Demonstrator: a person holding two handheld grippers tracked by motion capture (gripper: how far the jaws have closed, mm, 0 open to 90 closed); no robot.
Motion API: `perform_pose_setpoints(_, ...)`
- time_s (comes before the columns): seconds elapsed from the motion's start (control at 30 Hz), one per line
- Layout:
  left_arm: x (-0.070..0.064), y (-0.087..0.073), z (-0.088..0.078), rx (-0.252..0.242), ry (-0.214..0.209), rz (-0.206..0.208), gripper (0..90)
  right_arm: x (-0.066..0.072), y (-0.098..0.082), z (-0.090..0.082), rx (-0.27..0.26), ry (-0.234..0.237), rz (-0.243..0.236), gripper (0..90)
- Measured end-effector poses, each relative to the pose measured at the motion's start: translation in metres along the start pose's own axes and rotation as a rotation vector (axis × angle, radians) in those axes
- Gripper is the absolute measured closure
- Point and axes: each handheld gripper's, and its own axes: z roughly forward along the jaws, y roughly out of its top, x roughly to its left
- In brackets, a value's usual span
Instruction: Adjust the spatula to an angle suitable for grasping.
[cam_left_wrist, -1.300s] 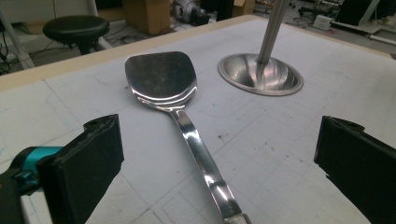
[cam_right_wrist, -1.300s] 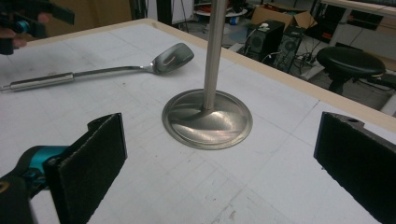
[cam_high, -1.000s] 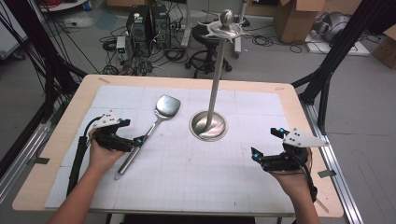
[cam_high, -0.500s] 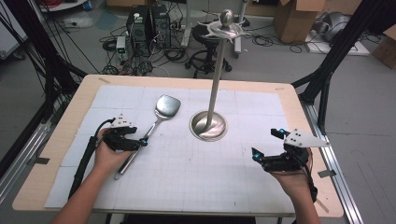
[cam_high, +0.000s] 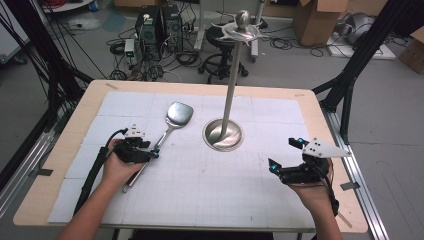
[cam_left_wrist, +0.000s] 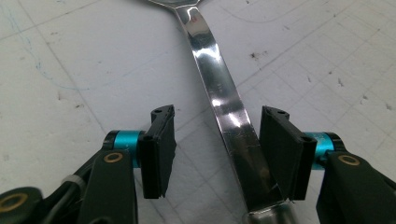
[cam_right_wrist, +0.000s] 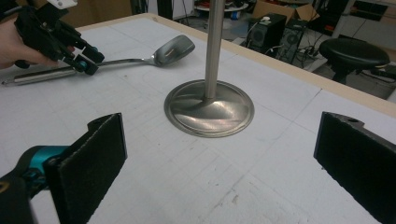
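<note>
— High view: my left gripper (cam_high: 151, 152) sits low over the handle of the metal spatula (cam_high: 165, 132), which lies flat on the white mat (cam_high: 200, 190) left of the steel stand (cam_high: 225, 134). My right gripper (cam_high: 281, 159) rests wide apart and empty near the right edge.

— And the left gripper view?

— It gives what the high view can't: jaws parted, straddling the handle, which lies against the right pad (cam_left_wrist: 280, 149). I judge the grasp isn't made; next I close squarely.

— Right gripper view?

— Side-on, the spatula's blade tilts up off the mat.

Glossy metal spatula (cam_left_wrist: 219, 88), matt scuffed table (cam_high: 210, 190)
</note>
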Motion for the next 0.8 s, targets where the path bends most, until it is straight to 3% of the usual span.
perform_pose_setpoints(0.2,-0.005,0.002,0.0,0.024,0.031,0.012,48.4,0.0,0.0,0.001,0.003,0.008,-0.003,1.3)
perform_pose_setpoints(0.43,-0.009,0.004,-0.002,0.041,0.007,0.031,61.5,0.0,0.0,0.002,0.004,0.01,-0.003,1.3)
perform_pose_setpoints(0.8,-0.012,0.006,-0.003,0.067,0.018,-0.002,66.0,0.0,-0.001,0.005,0.014,0.013,-0.008,1.3)
